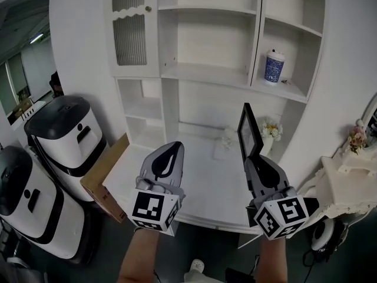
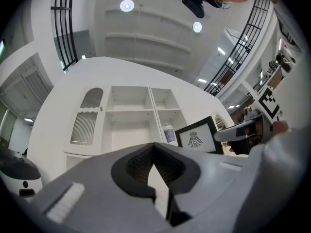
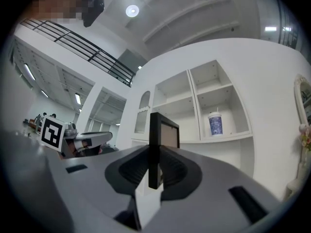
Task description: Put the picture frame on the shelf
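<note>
Right gripper (image 3: 154, 171): clamped on edge of black picture frame (image 1: 248, 131), held upright
Left gripper (image 2: 154, 152): jaws together, empty
Shelf unit (image 1: 212, 75): white, ahead; patterned cup (image 1: 273, 66) in right compartment

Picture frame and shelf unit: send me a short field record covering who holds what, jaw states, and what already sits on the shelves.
picture frame: black, upright, gripped by its lower edge, over the white counter
right gripper: shut on the picture frame
left gripper: shut, nothing held
shelf unit: white, ahead of both grippers
cup: blue patterned, lidded, standing in the right compartment
task status: frame not yet on a shelf
</note>
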`<state>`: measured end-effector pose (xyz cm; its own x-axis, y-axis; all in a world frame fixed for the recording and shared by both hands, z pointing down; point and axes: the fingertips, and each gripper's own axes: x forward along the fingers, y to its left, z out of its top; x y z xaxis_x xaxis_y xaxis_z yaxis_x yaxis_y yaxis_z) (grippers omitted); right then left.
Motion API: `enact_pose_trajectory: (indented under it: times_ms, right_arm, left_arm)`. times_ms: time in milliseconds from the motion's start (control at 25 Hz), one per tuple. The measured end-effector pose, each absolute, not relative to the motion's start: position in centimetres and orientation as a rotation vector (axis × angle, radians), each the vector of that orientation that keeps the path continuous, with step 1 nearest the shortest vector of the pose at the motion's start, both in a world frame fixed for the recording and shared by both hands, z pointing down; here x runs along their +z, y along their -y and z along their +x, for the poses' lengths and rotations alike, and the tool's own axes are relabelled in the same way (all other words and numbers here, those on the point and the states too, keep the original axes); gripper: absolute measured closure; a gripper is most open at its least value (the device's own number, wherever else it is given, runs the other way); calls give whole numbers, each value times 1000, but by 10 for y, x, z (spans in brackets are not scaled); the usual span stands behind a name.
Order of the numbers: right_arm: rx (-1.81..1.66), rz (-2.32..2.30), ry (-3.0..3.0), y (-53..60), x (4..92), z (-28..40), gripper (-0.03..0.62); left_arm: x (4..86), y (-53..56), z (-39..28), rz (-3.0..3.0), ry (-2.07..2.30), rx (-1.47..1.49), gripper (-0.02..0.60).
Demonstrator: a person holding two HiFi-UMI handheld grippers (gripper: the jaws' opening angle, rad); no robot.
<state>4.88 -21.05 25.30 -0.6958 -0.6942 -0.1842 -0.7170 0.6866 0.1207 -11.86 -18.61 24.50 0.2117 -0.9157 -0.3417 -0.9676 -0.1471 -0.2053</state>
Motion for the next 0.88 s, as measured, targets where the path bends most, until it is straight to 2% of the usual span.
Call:
enact_pose_trajectory:
  times_ms: [320,880]
  right_arm:
    - [303,-1186,-2717,293,224,36,526]
    - [344,-1274,-2710,368,186,20,526]
  left_arm:
    - [226,266,-128,-2115,-1699,212,575]
    - [205,343,-145,-2153,-1642,301,575]
